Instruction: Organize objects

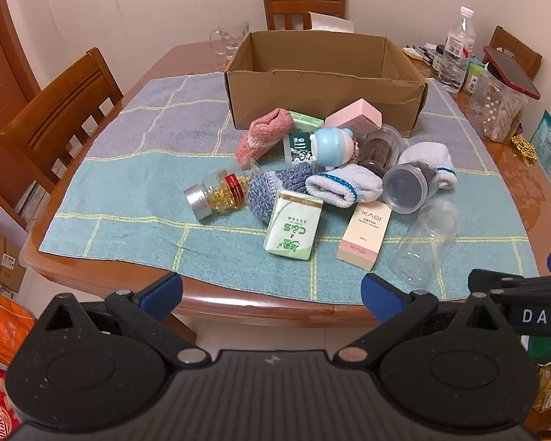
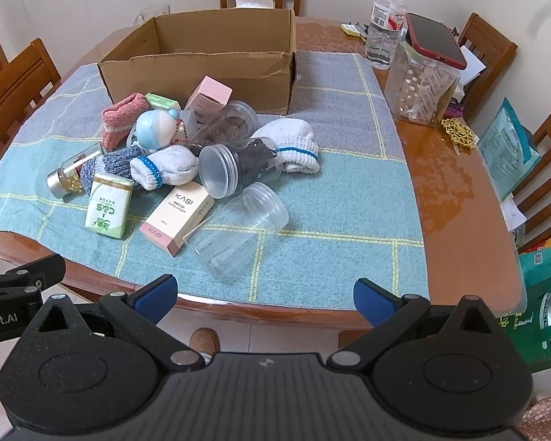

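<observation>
An open cardboard box (image 1: 323, 86) (image 2: 202, 70) stands at the back of a blue-green cloth. In front of it lies a heap: a pink sock (image 1: 262, 134), a blue toy bottle (image 1: 330, 145), white socks (image 1: 345, 185), a grey-blue sock (image 1: 272, 189), a pill bottle (image 1: 220, 194), a green tissue pack (image 1: 294, 229), a KASI box (image 1: 365, 235), a pink box (image 1: 354, 114), a dark-filled jar (image 2: 235, 169) and an empty clear jar (image 2: 242, 231). My left gripper (image 1: 272, 296) and right gripper (image 2: 264, 296) are open and empty, off the table's front edge.
Wooden chairs (image 1: 58, 117) surround the table. On the right side stand a water bottle (image 2: 384, 22), a clear container with a red phone on top (image 2: 428, 77), a gold ornament (image 2: 459, 134) and a teal pouch (image 2: 507, 150). A glass mug (image 1: 227, 38) is behind the box.
</observation>
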A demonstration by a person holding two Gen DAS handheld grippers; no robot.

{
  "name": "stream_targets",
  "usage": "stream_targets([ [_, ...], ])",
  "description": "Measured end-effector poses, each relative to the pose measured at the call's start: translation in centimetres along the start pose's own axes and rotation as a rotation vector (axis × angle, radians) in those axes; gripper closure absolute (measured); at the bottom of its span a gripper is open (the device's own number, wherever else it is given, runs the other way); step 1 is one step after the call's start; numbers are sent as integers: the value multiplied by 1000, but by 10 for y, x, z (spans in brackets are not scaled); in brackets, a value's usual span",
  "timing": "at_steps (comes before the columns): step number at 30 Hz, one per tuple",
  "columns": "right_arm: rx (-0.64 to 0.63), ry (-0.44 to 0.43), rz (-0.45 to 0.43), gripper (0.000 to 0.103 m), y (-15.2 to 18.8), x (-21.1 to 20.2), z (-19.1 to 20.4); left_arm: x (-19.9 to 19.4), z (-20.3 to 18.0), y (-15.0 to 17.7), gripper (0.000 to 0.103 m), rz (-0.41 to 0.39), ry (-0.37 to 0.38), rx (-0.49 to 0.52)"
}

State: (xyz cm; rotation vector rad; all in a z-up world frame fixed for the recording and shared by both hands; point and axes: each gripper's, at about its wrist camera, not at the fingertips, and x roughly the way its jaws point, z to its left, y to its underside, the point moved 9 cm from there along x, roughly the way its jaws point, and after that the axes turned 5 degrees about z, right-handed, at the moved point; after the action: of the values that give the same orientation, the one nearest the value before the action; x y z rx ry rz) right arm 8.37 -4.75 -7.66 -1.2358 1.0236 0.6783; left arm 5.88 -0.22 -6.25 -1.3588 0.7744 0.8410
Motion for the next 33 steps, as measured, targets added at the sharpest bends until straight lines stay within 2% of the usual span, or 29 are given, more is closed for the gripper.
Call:
stream_targets([
  [14,-23,13,11,0,-10,-4,0,2,0,-14,1,13,20,18],
  [21,-37,15,15,0,-14,3,6,14,2,-18,1,27,57,43],
  [33,-76,27,-21,0,-17,16,20,35,11,-25,0,10,129,141],
])
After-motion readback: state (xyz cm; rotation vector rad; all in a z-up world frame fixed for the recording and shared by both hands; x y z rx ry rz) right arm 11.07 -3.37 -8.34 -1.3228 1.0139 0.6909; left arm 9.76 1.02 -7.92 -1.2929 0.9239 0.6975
